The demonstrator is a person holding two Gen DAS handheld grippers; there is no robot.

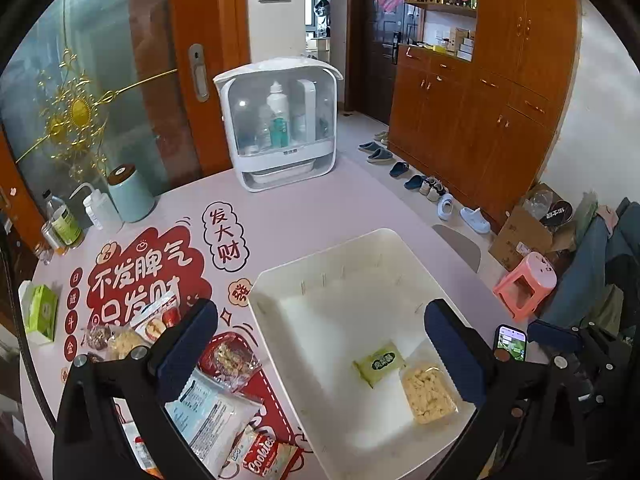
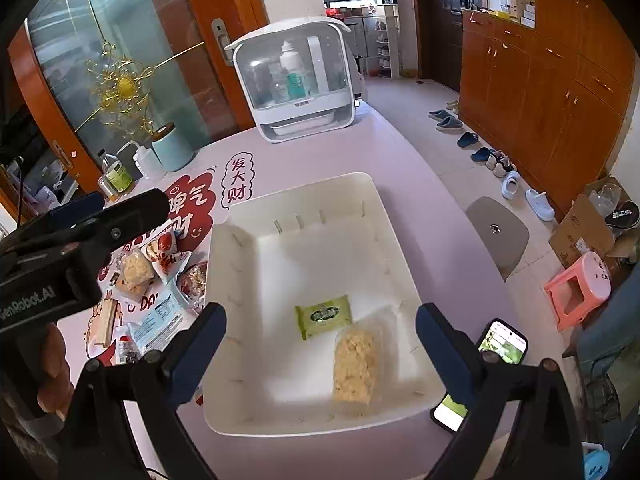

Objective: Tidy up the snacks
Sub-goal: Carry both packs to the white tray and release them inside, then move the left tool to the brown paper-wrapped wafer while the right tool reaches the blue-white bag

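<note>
Left of the spread, empty left claw (image 1: 320, 348) loose snack packets (image 1: 216, 400) lie on the counter (image 1: 304, 208). Under the right claw (image 2: 320, 340), also spread and empty, the white bin (image 2: 296, 188) holds a green packet (image 2: 324, 316) and a clear bag of puffed snack (image 2: 356, 364).

My blue-padded black left gripper (image 1: 320, 344), my matching right gripper (image 2: 320, 344), plain white plastic bin (image 2: 240, 360), green wrapped snack packet (image 2: 323, 316), pale yellow bagged snack (image 2: 356, 364), pink tabletop (image 1: 320, 208) with red-and-white lettered print, coral pink plastic stool (image 1: 524, 284)
</note>
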